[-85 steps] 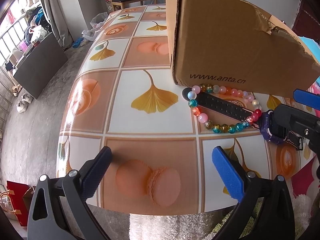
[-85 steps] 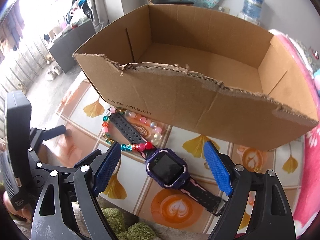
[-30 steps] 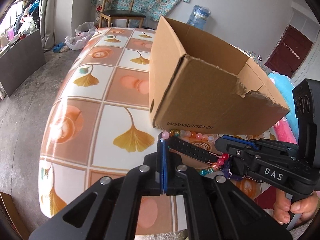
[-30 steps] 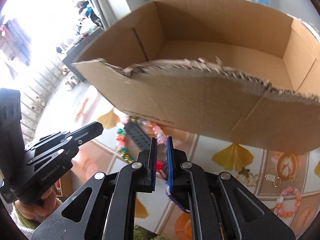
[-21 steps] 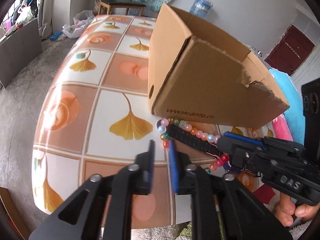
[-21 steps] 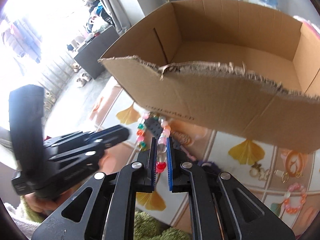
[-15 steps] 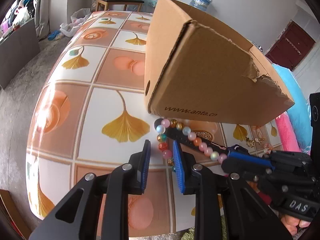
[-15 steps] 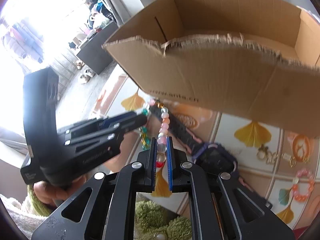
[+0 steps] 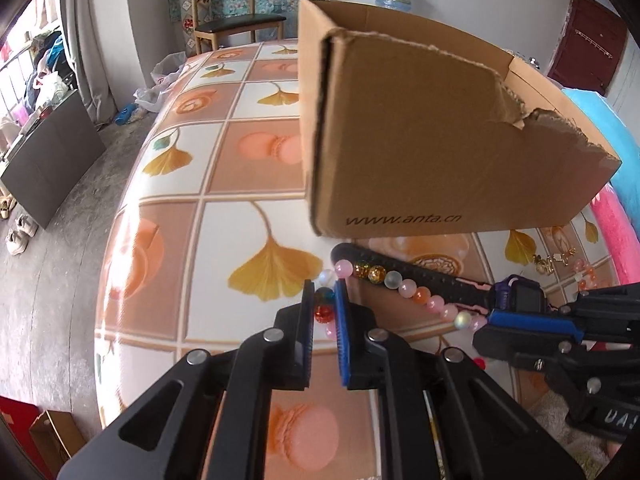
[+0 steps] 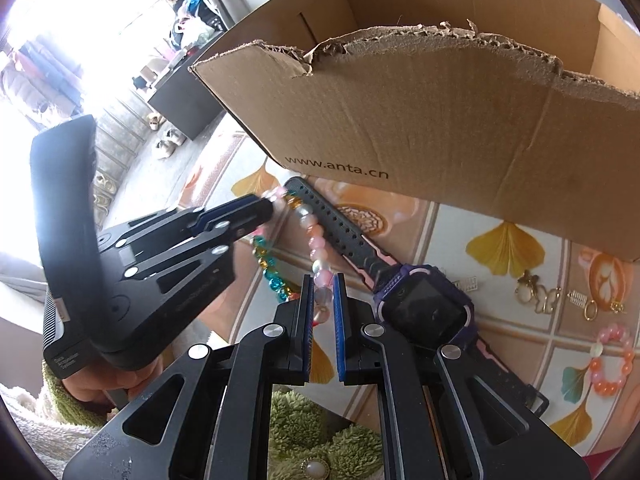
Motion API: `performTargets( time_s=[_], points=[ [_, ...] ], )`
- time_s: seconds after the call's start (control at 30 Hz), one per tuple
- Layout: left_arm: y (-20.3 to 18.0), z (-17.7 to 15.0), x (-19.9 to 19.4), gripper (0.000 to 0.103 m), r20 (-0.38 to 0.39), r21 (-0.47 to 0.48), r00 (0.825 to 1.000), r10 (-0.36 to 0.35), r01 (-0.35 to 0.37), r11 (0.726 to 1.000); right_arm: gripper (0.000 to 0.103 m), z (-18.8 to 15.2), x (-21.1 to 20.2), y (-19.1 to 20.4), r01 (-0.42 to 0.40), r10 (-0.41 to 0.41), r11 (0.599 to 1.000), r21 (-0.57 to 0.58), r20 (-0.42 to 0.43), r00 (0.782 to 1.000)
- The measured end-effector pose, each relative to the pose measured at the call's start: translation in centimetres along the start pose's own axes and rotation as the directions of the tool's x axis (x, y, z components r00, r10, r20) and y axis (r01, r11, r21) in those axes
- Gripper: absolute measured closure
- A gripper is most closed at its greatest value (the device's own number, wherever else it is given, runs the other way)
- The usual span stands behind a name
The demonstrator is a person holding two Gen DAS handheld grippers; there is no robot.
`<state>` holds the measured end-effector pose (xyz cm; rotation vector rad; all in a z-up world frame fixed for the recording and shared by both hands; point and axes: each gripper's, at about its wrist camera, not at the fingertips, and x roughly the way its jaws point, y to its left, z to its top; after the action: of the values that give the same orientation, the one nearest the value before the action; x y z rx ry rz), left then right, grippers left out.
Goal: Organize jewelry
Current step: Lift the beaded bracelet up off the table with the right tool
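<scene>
A bracelet of coloured glass beads (image 9: 418, 294) is strung between my two grippers, just above the tiled table. My left gripper (image 9: 322, 295) is closing its jaws on the teal and red beads at the bracelet's left end, and the pads touch them. My right gripper (image 10: 322, 285) is shut on a pale pink bead at the other end of the bracelet (image 10: 316, 240). Under the bracelet lies a purple watch (image 10: 424, 300) with a dark strap, also seen in the left wrist view (image 9: 520, 294). An open cardboard box (image 9: 440, 140) (image 10: 420, 100) stands right behind it.
To the right of the watch on the tiled table (image 9: 248, 168) lie gold earrings (image 10: 536, 288) and an orange and pink bead bracelet (image 10: 612, 360). A green fluffy cloth (image 10: 300, 412) lies at the near edge. A chair (image 9: 236, 28) stands beyond the table's far end.
My left gripper, shut on nothing a second ago, opened, came over the bracelet's left end and closed around its beads. The right gripper kept its hold on the bracelet.
</scene>
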<state>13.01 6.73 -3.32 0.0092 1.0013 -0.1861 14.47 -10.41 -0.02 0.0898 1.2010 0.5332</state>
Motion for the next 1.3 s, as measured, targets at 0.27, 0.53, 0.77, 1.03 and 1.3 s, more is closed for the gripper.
performTargets(
  time_s=[0.27, 0.53, 0.77, 1.03, 1.3],
  points=[
    [2.3, -2.0, -1.5, 0.093, -0.034, -0.107, 0.999, -0.024, 0.021, 0.994, 0.072, 0.2, 0.0, 0.7, 0.004, -0.003, 1.000, -0.029, 0.004, 1.000],
    [3.2, -2.7, -2.8, 0.093, -0.018, -0.150, 0.995, -0.095, 0.091, 0.984, 0.072, 0.0, 0.0, 1.2, 0.029, -0.029, 0.998, -0.051, 0.008, 1.000],
    [3.4, -1.8, -2.2, 0.087, -0.019, -0.138, 0.996, -0.087, 0.083, 0.987, 0.072, 0.2, 0.4, 1.2, 0.036, -0.036, 0.999, -0.040, 0.010, 0.999],
    [3.0, -2.0, -1.7, 0.087, -0.027, -0.124, 0.998, -0.055, 0.052, 0.991, 0.084, 0.8, 1.8, 1.6, 0.067, -0.068, 0.996, -0.058, -0.012, 0.998],
    [2.3, -2.2, -1.7, 0.087, -0.021, -0.091, 1.000, -0.006, 0.005, 0.996, 0.091, 0.9, 3.0, 2.8, 0.141, -0.144, 0.982, -0.122, -0.015, 0.989]
  ],
)
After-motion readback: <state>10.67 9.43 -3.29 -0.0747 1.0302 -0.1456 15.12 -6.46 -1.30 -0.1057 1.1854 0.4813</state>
